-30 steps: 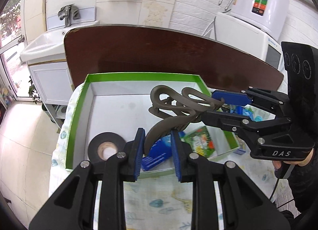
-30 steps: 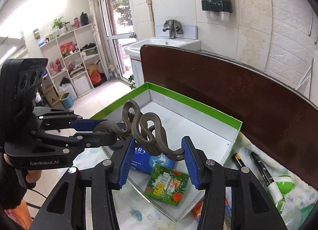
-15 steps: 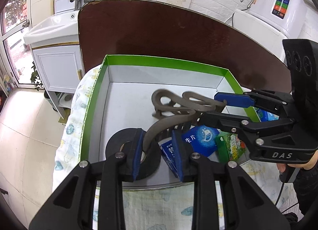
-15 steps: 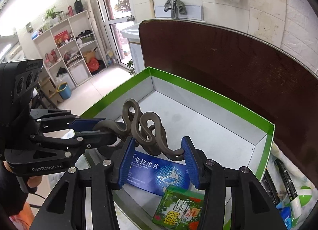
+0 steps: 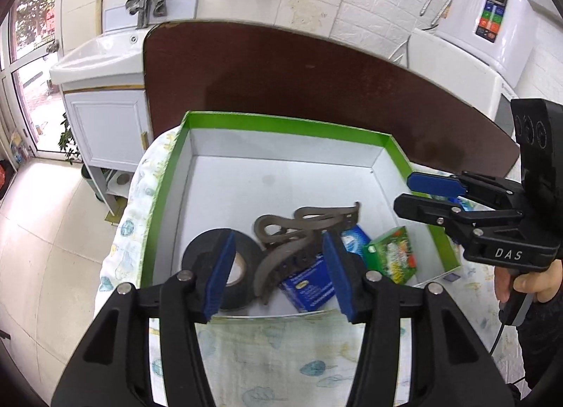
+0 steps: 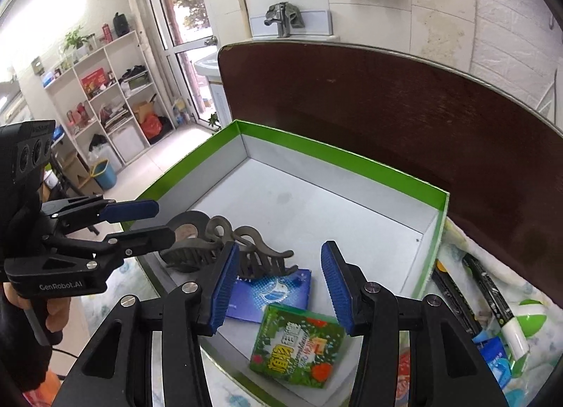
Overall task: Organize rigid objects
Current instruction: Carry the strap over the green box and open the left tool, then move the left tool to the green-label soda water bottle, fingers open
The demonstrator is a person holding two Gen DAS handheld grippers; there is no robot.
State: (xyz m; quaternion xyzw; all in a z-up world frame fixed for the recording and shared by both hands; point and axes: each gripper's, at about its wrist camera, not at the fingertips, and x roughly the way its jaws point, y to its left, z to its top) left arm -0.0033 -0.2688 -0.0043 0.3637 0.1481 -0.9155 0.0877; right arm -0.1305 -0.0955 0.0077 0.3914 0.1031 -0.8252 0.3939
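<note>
Left claw is opening, pads off everything; right claw is apart and empty too. Just beyond, in the green box, the brown wavy hair clip lies across a tape roll and blue packet, with a green packet beside it. Markers sit outside on the table.
</note>
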